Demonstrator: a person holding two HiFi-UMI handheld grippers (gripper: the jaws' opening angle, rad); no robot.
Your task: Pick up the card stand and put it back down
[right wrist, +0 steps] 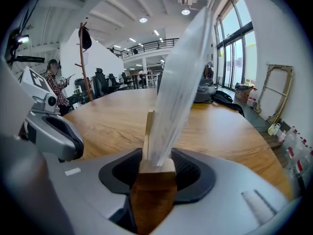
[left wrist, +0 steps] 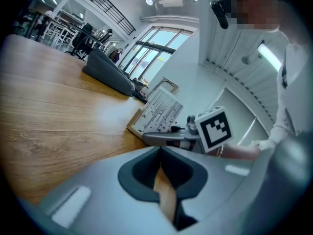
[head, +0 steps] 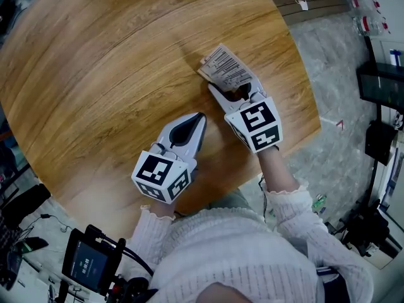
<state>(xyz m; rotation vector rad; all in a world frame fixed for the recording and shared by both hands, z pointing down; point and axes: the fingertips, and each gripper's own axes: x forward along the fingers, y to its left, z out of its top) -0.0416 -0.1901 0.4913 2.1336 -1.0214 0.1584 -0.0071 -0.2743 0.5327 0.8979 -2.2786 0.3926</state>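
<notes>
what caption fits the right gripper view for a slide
Right gripper holding the card stand by its wooden base, wooden table beyond.

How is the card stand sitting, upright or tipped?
Upright. The card stand sits base-down between the jaws of the right gripper, its card rising, leaning slightly.

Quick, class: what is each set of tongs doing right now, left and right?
Left tongs: closed, holding nothing.
Right tongs: closed on the wooden base of the card stand.
</notes>
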